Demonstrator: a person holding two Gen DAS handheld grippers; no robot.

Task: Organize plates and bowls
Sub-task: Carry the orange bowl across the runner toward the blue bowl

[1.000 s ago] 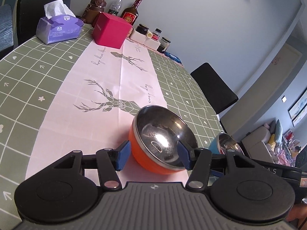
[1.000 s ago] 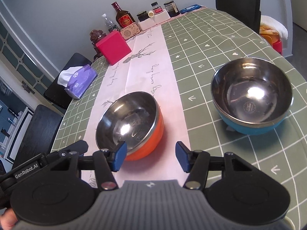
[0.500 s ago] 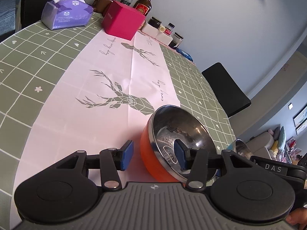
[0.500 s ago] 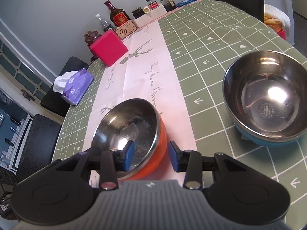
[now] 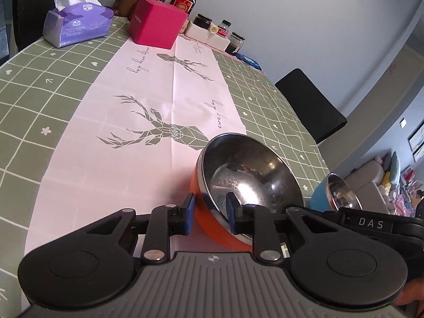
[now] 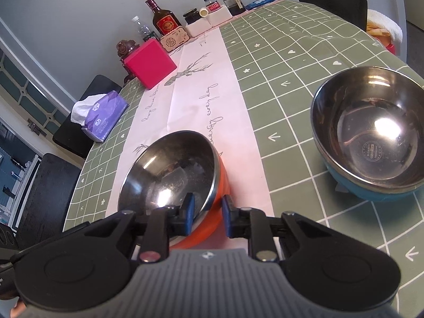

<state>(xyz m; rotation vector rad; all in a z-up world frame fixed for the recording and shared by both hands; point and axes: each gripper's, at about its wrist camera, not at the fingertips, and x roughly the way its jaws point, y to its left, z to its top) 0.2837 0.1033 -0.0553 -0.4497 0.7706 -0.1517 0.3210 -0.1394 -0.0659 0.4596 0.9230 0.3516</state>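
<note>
An orange bowl (image 5: pixel 251 175) with a steel inside sits on the pink runner. My left gripper (image 5: pixel 209 212) straddles its near rim, one pad on the orange wall and one inside, and its jaws are closing on that wall. My right gripper (image 6: pixel 206 212) grips the same orange bowl (image 6: pixel 169 169) at another part of the rim, also closing, with the left pad inside and the right pad outside. A blue bowl (image 6: pixel 371 143) with a steel inside stands apart to the right on the green cloth. In the left wrist view the blue bowl (image 5: pixel 320 198) peeks out behind the right gripper's body.
At the table's far end stand a pink box (image 5: pixel 156 23), a purple tissue pack (image 5: pixel 76 26), bottles (image 6: pixel 164 18) and small jars (image 5: pixel 217 31). Black chairs (image 5: pixel 310 106) flank the table. The green cloth's right edge (image 6: pixel 392 50) drops off near the blue bowl.
Both grippers have come down and forward onto the orange bowl. Their jaws have narrowed from wide apart to pinching its rim wall.
</note>
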